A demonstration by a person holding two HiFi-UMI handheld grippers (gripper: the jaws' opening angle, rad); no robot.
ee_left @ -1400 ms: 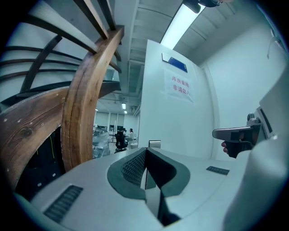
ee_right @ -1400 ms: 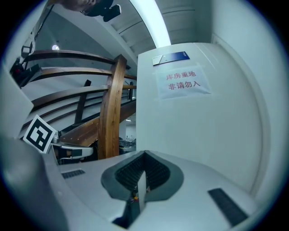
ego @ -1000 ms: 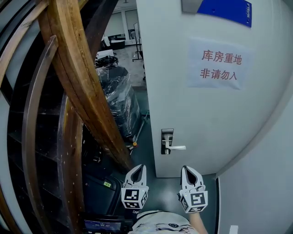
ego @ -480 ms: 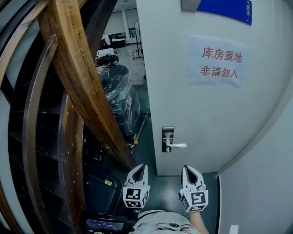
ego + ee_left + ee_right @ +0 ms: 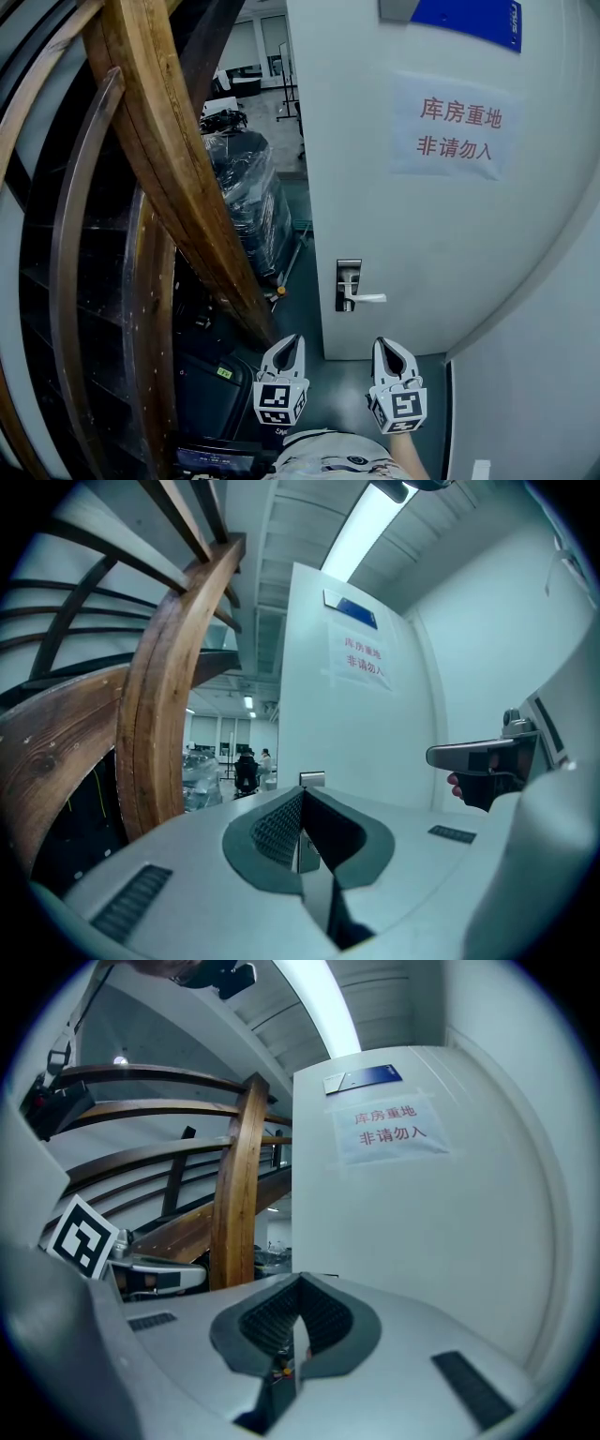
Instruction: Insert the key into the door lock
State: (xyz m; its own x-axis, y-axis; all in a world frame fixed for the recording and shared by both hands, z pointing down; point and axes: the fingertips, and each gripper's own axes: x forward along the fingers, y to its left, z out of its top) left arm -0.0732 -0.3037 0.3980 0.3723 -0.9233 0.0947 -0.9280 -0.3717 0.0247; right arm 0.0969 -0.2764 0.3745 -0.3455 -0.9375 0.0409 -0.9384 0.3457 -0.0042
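Observation:
A white door [image 5: 431, 234] stands ahead with a metal lock plate [image 5: 348, 277] and a lever handle [image 5: 367, 298] near its left edge. Both grippers point level at the door, well short of it. My right gripper [image 5: 386, 343] is below and right of the lock, shut on a thin silver key [image 5: 298, 1333] that shows as a sliver between its pads [image 5: 323, 1316]. Beside it, my left gripper [image 5: 289, 340] is shut with nothing held. In the left gripper view, the lock plate [image 5: 312, 778] peeks just over its closed tips [image 5: 300, 801].
A heavy curved wooden stair rail [image 5: 178, 178] fills the left side. Beyond the door's edge stands a plastic-wrapped pallet load [image 5: 248, 202]. A black case [image 5: 211, 394] lies on the floor at lower left. A white wall [image 5: 534, 394] closes the right. A paper sign [image 5: 457, 128] hangs on the door.
Both grippers have kept their place and stayed shut. Only the head view has drifted slightly, so the door sits a little further right.

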